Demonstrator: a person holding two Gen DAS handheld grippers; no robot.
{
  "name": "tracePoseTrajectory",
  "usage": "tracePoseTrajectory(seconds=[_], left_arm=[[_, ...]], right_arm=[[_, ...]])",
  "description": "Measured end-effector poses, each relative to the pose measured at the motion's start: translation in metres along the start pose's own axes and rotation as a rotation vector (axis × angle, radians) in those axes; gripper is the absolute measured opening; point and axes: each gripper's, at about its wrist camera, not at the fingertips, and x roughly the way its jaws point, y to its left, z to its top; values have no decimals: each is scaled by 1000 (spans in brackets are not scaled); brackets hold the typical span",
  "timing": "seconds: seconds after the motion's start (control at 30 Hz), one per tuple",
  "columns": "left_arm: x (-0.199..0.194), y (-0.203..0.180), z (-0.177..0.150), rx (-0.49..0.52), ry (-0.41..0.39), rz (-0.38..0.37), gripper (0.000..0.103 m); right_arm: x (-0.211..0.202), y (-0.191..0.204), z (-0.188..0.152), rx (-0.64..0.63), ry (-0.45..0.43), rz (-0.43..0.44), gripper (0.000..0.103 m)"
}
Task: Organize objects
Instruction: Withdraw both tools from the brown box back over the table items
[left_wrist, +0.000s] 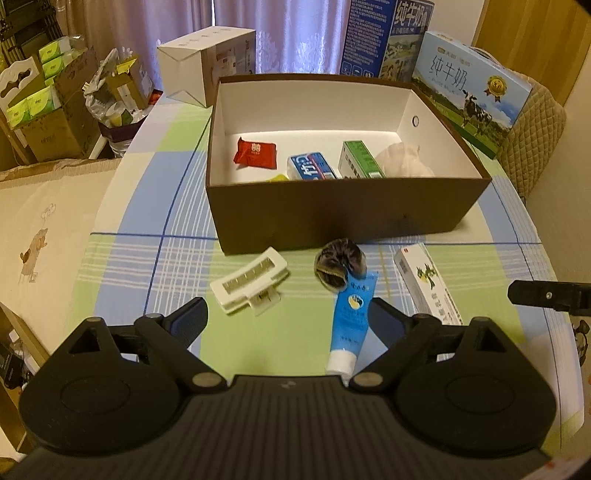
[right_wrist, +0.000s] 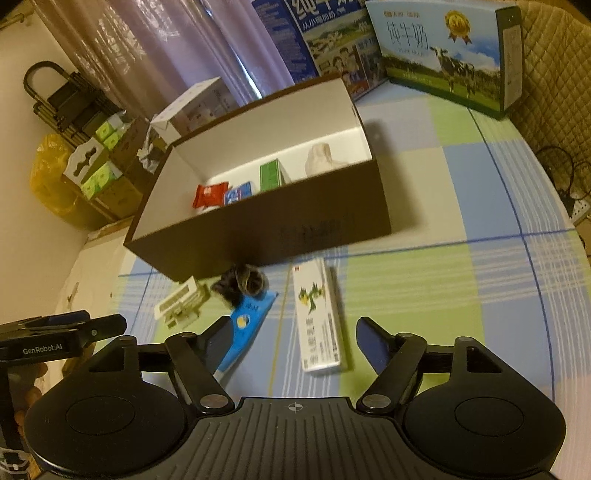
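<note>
A brown box (left_wrist: 347, 206) (right_wrist: 258, 229) with a white inside stands on the checked tablecloth. It holds a red packet (left_wrist: 255, 151), a blue carton (left_wrist: 312, 166), a green carton (left_wrist: 360, 158) and a crumpled white thing (left_wrist: 404, 158). In front of it lie a white hair clip (left_wrist: 251, 280) (right_wrist: 181, 299), a dark scrunchie (left_wrist: 338, 264) (right_wrist: 242, 282), a blue tube (left_wrist: 352, 317) (right_wrist: 251, 314) and a long white carton (left_wrist: 428, 284) (right_wrist: 317, 317). My left gripper (left_wrist: 288, 314) is open above the tube and clip. My right gripper (right_wrist: 295, 328) is open, the white carton lying untouched between its fingers.
Two milk cases (left_wrist: 469, 96) (right_wrist: 443, 51) stand behind the box, and a white carton (left_wrist: 207, 62) at the back left. A quilted chair back (left_wrist: 535, 125) is at the right. Cardboard boxes of tissue packs (left_wrist: 44, 110) crowd the floor left of the table.
</note>
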Motion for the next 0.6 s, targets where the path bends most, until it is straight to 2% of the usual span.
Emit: tracePoseTrajectory(seconds=[0.3,0.6], left_arm=[[-2,-11,-15,9,17,-9,92],[-1,-18,-27,15,45,-11,92]], right_arm=[[-2,3,-13,-51,19,-63,72],[4,1,-28,-60,81,-55,72]])
